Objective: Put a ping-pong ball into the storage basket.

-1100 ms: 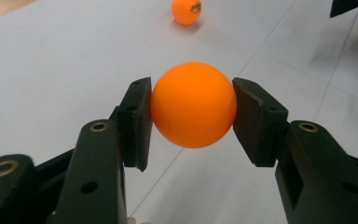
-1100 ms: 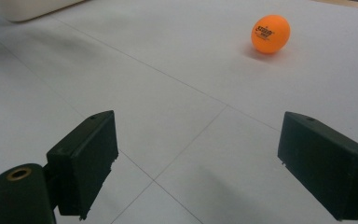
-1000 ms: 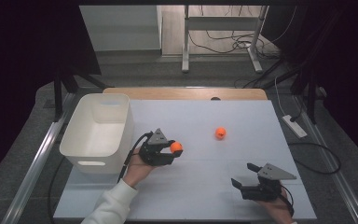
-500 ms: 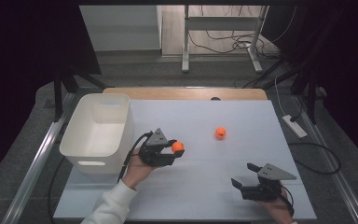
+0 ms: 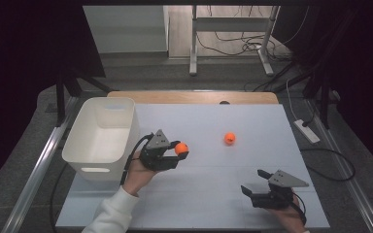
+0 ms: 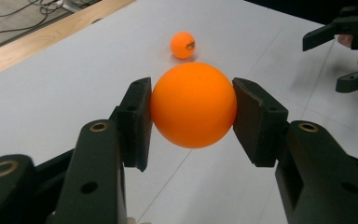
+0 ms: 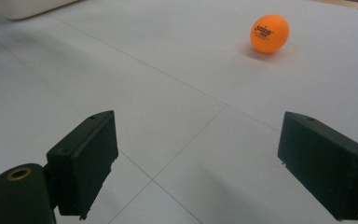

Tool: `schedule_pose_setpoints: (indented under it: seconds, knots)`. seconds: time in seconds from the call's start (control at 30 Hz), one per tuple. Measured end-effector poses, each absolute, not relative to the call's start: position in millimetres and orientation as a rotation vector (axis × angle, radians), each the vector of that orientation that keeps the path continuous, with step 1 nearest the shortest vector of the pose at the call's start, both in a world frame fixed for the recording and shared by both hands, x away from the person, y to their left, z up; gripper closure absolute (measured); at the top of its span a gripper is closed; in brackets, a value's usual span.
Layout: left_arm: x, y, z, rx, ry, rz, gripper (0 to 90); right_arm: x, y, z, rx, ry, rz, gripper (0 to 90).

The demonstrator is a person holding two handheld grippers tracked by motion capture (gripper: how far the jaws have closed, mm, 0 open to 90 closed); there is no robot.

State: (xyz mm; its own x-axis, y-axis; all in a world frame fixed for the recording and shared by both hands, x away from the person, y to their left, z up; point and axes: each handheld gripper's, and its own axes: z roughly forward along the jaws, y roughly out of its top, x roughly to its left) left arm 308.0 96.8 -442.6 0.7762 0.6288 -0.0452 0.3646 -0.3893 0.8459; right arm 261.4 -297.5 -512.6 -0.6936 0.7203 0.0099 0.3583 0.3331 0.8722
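Currently, as seen:
Held ball: small, round, smooth orange plastic ball (image 6: 193, 105), matte with a soft sheen, no print visible on the side facing the left gripper view; also seen from above (image 5: 181, 148), raised off the pale grey tabletop (image 5: 209, 194), just right of the bin.
Left gripper (image 6: 193, 116): fingers (image 6: 137, 119) clamped on the held ball, one black pad pressed against each side at its widest part; gripped in a hand with a white sleeve (image 5: 109, 218); seen from above (image 5: 177, 151) near the bin's right wall.
Second ball: same orange, round and smooth, with small dark printed lettering on it (image 7: 269, 32); resting on the tabletop with a faint shadow beneath; from above (image 5: 229, 138) well apart from both grippers, to the right of the held ball and farther from the person; in the left gripper view (image 6: 182, 45) beyond the held ball.
Right gripper (image 7: 214, 163): fingers (image 7: 86, 154) wide apart, nothing between them, bare tabletop below; from above (image 5: 255, 187) low over the tabletop's near right part, pointing left; its two black fingers also at the upper right of the left gripper view (image 6: 349, 56).
Bin: white rectangular plastic bin (image 5: 102, 145) with a handle slot in its near wall, standing at the tabletop's left edge, no contents visible.
Tabletop: pale grey sheet crossed by thin seam lines, with a wooden strip (image 5: 194, 97) along the far edge.
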Motion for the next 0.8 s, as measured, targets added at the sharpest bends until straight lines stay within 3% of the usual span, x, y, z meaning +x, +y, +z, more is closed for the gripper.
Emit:
schedule_pose_setpoints:
  seconds: [0.8]
  knots:
    - [316.5,112.7,-414.5,1.985,0.802,0.384,50.6,260.9,-297.6,-512.1,0.945,2.221,1.315,11.9]
